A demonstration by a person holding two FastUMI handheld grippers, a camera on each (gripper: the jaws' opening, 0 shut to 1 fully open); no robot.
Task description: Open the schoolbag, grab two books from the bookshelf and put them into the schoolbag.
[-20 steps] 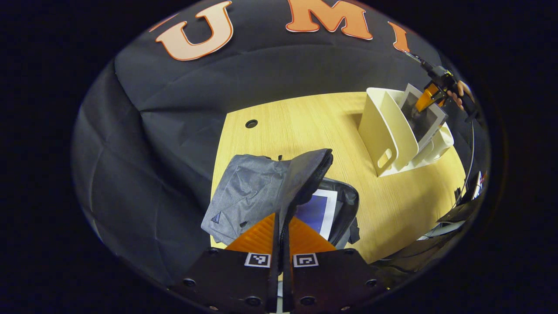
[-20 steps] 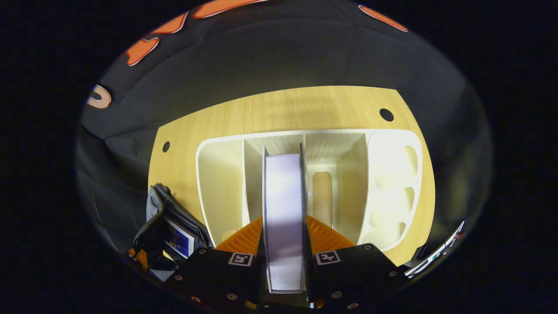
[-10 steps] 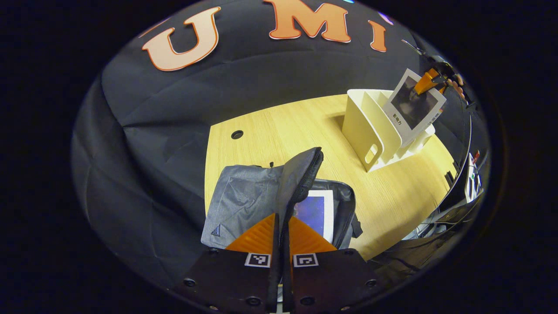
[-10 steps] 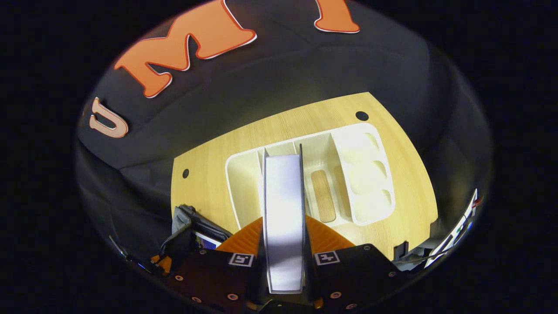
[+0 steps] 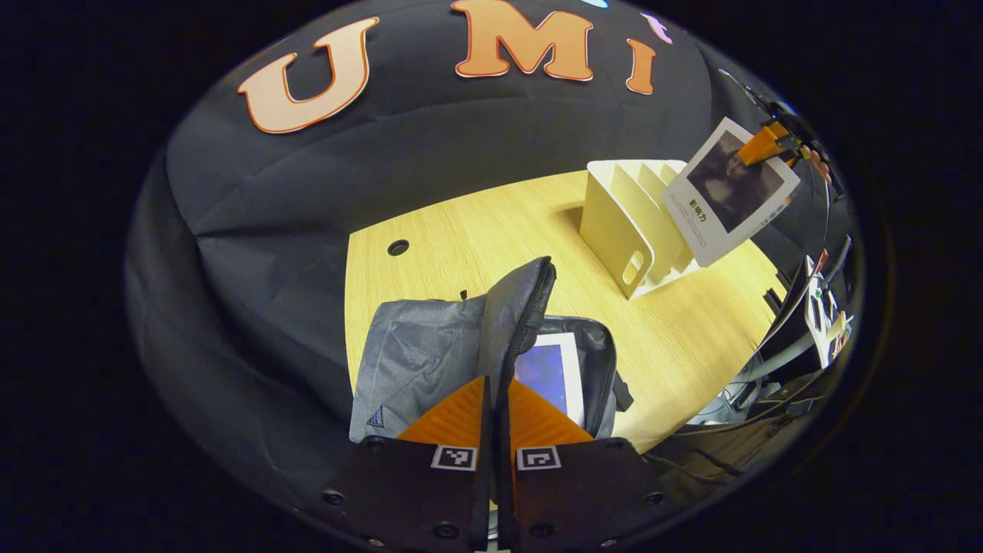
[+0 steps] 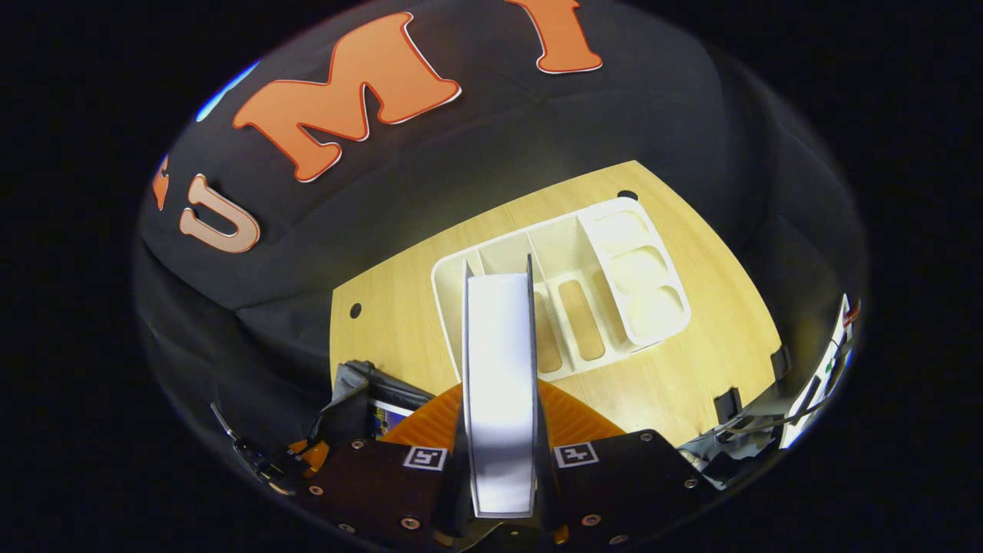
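Schoolbag (image 5: pixel 430 353) flap pinched open, second book (image 6: pixel 499 384) clear above bookshelf (image 6: pixel 607 284)

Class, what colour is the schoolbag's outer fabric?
Grey; the schoolbag shows best in the left gripper view.

A: Bag? Books?
B: Grey schoolbag (image 5: pixel 430 353) lies on table, flap up, unzipped; blue-cover book (image 5: pixel 547 372) flat inside.
A: 2nd book?
B: White-edged book (image 6: pixel 499 384), portrait cover, in the air above white bookshelf (image 6: pixel 607 276).
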